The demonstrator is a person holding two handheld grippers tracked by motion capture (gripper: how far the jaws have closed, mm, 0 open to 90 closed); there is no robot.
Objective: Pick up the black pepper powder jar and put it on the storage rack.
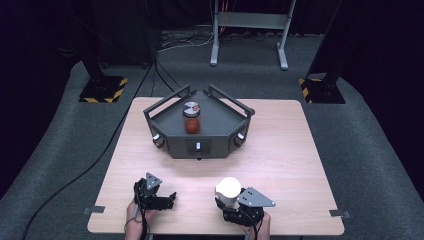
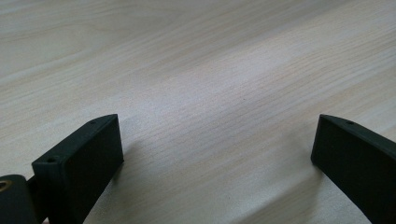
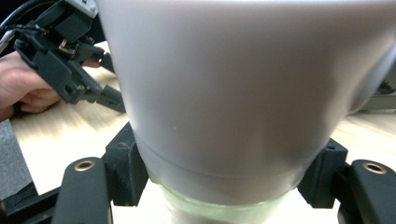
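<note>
Gripping a white-lidded jar near the table's front edge, the right hand-held gripper clamps its sides (glass shows below the lid), while the left hand-held gripper gapes wide over bare wood.

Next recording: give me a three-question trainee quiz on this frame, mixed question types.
1. True or false: the right claw is shut on the white-capped jar.
2. What stands on the dark tray at the far side of the table? A) a red jar with a silver lid B) a blue mug C) a banana
3. In a word, how do the left claw's jaws stand?

Key: 1 true. 2 A, the red jar. 3 open, with bare wood between them.
</note>
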